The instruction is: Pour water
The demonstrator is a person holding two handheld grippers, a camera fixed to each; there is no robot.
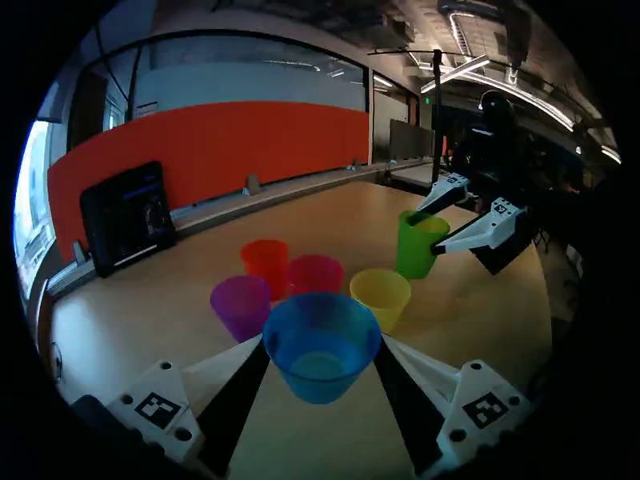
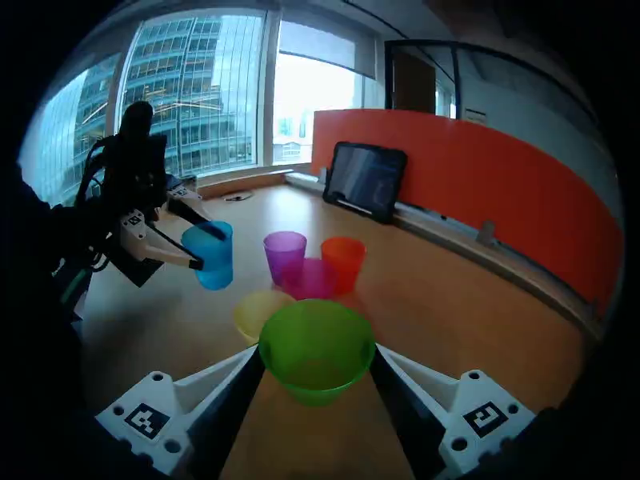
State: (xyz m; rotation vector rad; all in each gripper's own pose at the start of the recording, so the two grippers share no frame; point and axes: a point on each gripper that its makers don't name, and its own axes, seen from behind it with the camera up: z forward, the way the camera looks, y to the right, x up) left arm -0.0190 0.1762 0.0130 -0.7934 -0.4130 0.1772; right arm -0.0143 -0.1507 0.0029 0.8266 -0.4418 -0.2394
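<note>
Plenty of bare desk (image 1: 160, 320) lies around a tight cluster: purple cup (image 1: 241, 304), orange cup (image 1: 265, 262), pink cup (image 1: 315, 274) and yellow cup (image 1: 381, 294). The desk's far edge runs under the orange wall (image 1: 240, 144), where a tablet (image 1: 128, 216) leans. The left gripper (image 1: 320, 344) reaches in level, clamped on the blue cup (image 1: 322, 368), which is upright just beside the cluster. Opposite, the right gripper (image 2: 318, 352) squeezes the green cup (image 2: 317, 364), also upright, fingers on both sides.
</note>
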